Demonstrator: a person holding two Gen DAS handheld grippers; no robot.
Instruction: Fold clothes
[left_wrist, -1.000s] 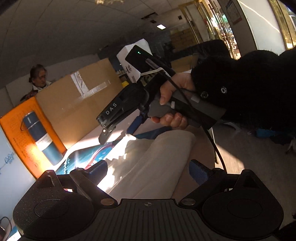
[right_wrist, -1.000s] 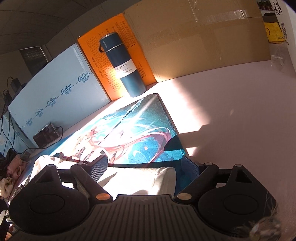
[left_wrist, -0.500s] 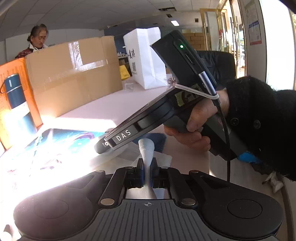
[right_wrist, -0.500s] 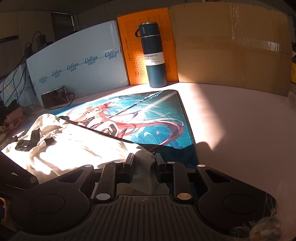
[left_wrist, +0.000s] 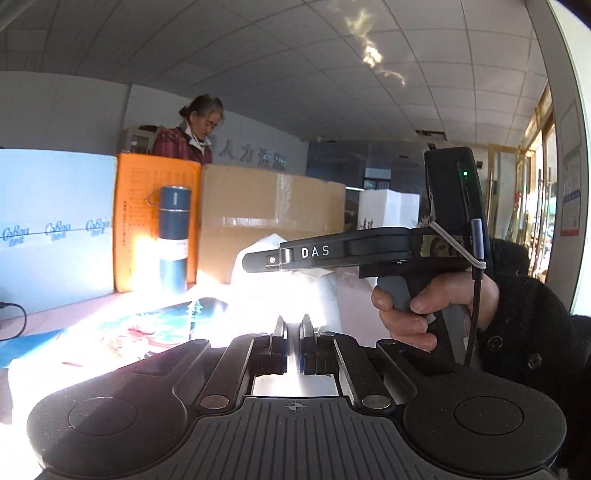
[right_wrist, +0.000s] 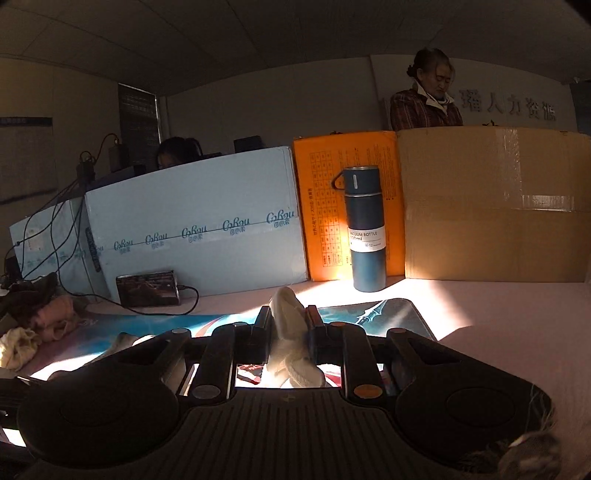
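Observation:
A cream knitted garment (right_wrist: 286, 306) is bunched between the pads of my right gripper (right_wrist: 287, 321), which is shut on it just above the printed desk mat (right_wrist: 388, 314). In the left wrist view the same garment (left_wrist: 258, 295) glares white in the sun. A thin edge of it is pinched in my left gripper (left_wrist: 294, 328), which is shut. There the right gripper (left_wrist: 258, 260) shows side-on, held level by a hand (left_wrist: 424, 299) in a black sleeve, with cloth hanging from its tip. The rest of the garment droops toward the mat (left_wrist: 147, 328).
A blue vacuum bottle (right_wrist: 365, 229) stands at the back of the pink table (right_wrist: 517, 314), before an orange box (right_wrist: 321, 206), a cardboard box (right_wrist: 495, 206) and a light blue board (right_wrist: 192, 221). A clothes pile (right_wrist: 48, 317) and cabled black device (right_wrist: 147, 288) lie left. A person (right_wrist: 424, 99) stands behind.
Both grippers went from open to shut on the cream garment, then rose and levelled, lifting it off the mat. The right gripper now points level across the left view.

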